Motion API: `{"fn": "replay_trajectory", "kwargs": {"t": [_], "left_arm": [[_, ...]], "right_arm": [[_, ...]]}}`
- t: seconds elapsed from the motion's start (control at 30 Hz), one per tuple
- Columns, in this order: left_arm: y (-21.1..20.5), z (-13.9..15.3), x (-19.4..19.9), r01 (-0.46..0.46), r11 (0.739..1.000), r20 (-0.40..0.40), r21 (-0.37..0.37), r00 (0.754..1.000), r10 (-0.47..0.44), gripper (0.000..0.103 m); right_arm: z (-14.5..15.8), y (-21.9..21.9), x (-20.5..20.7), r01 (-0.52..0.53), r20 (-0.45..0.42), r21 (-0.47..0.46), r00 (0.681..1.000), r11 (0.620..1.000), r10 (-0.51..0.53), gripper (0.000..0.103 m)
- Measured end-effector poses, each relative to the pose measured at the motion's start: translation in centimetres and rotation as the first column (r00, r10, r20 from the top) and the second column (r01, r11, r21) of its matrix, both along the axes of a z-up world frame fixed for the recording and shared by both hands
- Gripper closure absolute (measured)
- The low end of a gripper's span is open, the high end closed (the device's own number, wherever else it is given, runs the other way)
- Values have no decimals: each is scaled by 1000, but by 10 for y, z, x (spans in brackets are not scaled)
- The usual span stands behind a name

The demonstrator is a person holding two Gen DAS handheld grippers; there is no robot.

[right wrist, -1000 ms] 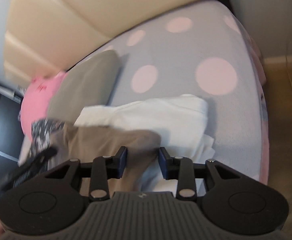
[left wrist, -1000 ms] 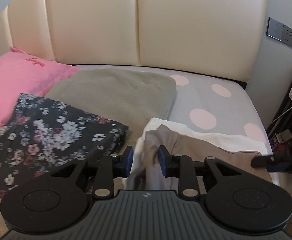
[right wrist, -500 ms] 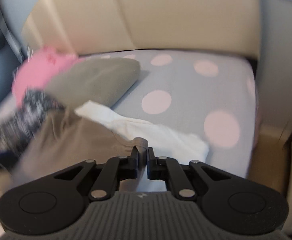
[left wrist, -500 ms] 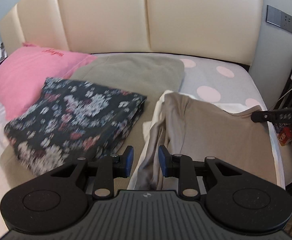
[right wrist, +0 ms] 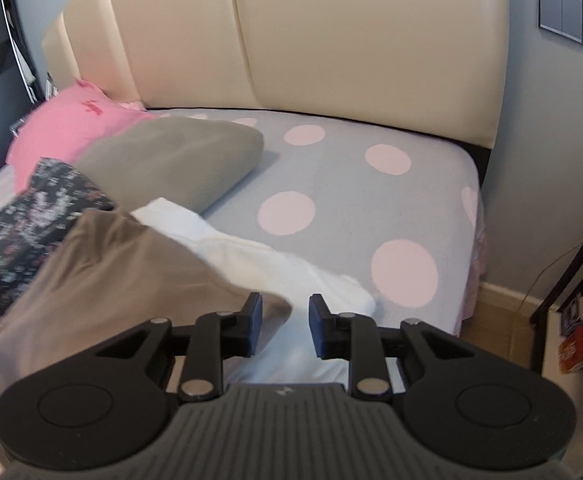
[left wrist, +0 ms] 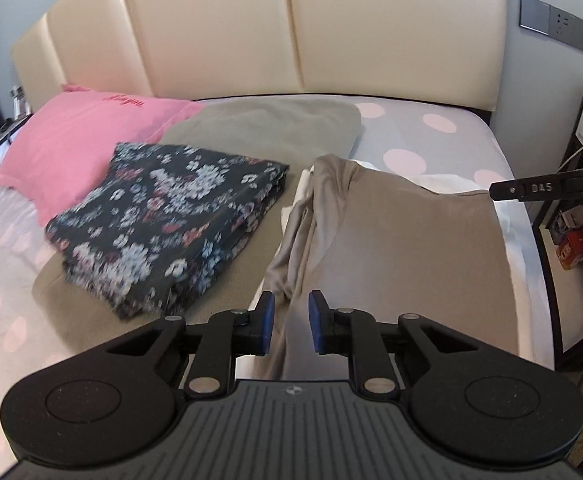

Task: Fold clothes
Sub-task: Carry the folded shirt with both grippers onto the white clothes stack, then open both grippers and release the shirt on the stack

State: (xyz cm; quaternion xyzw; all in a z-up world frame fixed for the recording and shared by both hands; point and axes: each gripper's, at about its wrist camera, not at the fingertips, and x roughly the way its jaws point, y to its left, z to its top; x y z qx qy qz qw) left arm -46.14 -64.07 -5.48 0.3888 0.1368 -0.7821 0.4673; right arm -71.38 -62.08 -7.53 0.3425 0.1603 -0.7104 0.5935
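Taupe shirt flat on bed; L gripper & R gripper both apart, empty.

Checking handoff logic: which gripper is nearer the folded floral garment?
Left. The left gripper sits just right of the floral garment, over the taupe shirt's left edge. The right gripper is at the shirt's far right edge, over the white garment.
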Motion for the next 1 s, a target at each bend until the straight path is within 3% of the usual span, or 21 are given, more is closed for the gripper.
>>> {"fn": "replay_trajectory", "kwargs": {"t": [0.17, 0.33, 0.5, 0.57, 0.63, 0.7, 0.87, 1.0], "left_arm": [[37, 11, 1, -77, 997, -1, -29, 997, 77, 86], [76, 23, 2, -156, 986, -3, -61, 988, 156, 86], [110, 31, 9, -246, 967, -74, -59, 968, 241, 86], [124, 34, 12, -268, 961, -91, -65, 961, 262, 81], [136, 36, 15, -285, 955, -107, -78, 955, 276, 68], [148, 37, 20, -296, 952, -135, -80, 949, 284, 68], [170, 37, 23, -346, 932, -121, -106, 935, 334, 63], [181, 38, 31, -377, 920, -153, -108, 921, 359, 58]], "right_arm": [[16, 31, 22, -48, 28, 22, 998, 999, 48, 74], [31, 68, 54, -155, -52, -36, 987, 987, 153, 74], [41, 103, 76, -202, -84, -71, 977, 977, 195, 72], [41, 115, 80, -207, -71, -66, 977, 976, 202, 70], [41, 125, 83, -197, -60, -68, 979, 978, 193, 70], [42, 135, 86, -186, -60, -69, 982, 980, 182, 70], [47, 154, 95, -197, -18, -86, 980, 977, 196, 69], [47, 168, 114, -241, -67, -90, 969, 966, 236, 67]]}}
